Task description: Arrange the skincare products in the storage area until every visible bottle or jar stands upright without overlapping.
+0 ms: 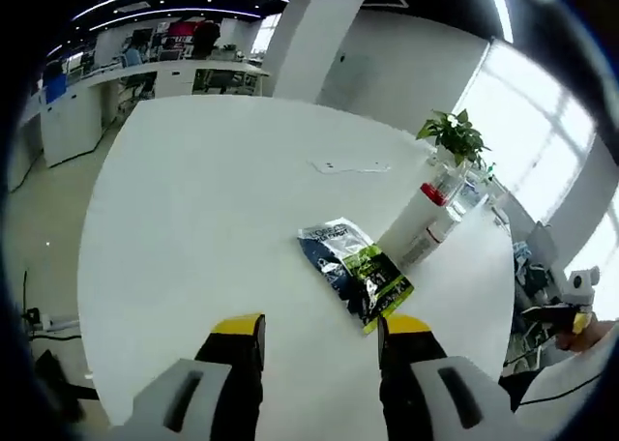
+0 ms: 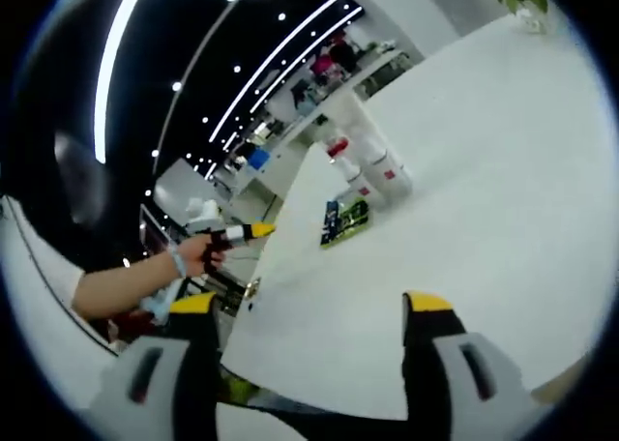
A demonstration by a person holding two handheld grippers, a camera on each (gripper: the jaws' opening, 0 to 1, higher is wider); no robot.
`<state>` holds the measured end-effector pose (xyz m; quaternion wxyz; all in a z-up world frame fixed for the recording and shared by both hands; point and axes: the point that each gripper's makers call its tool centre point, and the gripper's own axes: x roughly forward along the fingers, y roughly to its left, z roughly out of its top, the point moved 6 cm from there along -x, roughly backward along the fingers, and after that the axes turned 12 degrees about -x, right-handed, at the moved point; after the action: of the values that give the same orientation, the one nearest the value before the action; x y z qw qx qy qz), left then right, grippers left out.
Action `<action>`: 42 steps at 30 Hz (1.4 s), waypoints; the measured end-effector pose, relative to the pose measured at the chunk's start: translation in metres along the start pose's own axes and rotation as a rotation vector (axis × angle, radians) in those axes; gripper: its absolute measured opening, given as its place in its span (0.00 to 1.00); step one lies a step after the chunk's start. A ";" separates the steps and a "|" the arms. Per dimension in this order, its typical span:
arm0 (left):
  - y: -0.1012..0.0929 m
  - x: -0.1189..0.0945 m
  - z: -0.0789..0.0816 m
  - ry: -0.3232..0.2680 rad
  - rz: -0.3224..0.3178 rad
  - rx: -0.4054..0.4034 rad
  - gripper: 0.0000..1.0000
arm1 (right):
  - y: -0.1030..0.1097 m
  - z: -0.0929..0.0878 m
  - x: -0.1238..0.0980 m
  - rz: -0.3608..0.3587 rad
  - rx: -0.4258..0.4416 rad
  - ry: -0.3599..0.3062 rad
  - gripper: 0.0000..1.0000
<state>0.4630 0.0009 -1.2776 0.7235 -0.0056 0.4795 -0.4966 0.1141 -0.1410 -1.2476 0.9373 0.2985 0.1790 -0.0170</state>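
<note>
Currently the white bottle [image 1: 418,226] with a red cap lies on its side on the white bench [image 1: 213,228], right of centre in the left gripper view, cap toward the upper right. A second pale bottle [image 1: 447,220] seems to lie just beside it; label print is too small to read. Touching or just short of the bottle's base, a flat foil sachet [image 1: 355,270], blue and green with dark print, lies slantwise at centre frame.

Left gripper [image 1: 321,330]: yellow-tipped jaws spread apart, nothing between them, above the near bench edge just below the sachet.

Right gripper [image 2: 317,308]: jaws likewise parted and empty, at the lower frame of the right gripper view. In that view the bottles [image 2: 372,175] and sachet [image 2: 345,221] sit at upper centre, near the bench's left edge. A hand [image 2: 198,255] holding the other gripper shows at middle left.

Open room: wide bare bench surface to the left and top of the left gripper view. A small flat white item [image 1: 350,166] lies at upper centre. A potted plant [image 1: 455,136] in a clear vessel stands near the far right edge, beyond the bottles.
</note>
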 end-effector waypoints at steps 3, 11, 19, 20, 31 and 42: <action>0.017 -0.021 -0.010 0.044 0.064 0.062 0.52 | 0.007 -0.002 0.009 0.040 0.004 0.015 0.76; 0.067 -0.065 -0.042 0.258 0.228 0.244 0.49 | 0.013 -0.006 0.021 0.087 -0.008 0.036 0.76; 0.096 -0.084 -0.053 0.431 0.320 0.456 0.50 | 0.012 -0.009 0.024 0.101 -0.018 0.057 0.75; 0.100 -0.084 -0.054 0.464 0.322 0.499 0.50 | 0.012 -0.008 0.024 0.101 -0.018 0.057 0.75; 0.131 -0.080 -0.061 0.663 0.301 0.711 0.53 | -0.003 -0.007 0.016 0.065 -0.001 0.062 0.75; 0.130 -0.067 -0.075 0.729 0.275 0.801 0.49 | -0.005 -0.006 0.019 0.056 0.014 0.063 0.75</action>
<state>0.4997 0.1502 -1.3351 0.5147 0.5045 0.4687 -0.5108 0.1290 -0.1406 -1.2619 0.9291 0.3106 0.1999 0.0175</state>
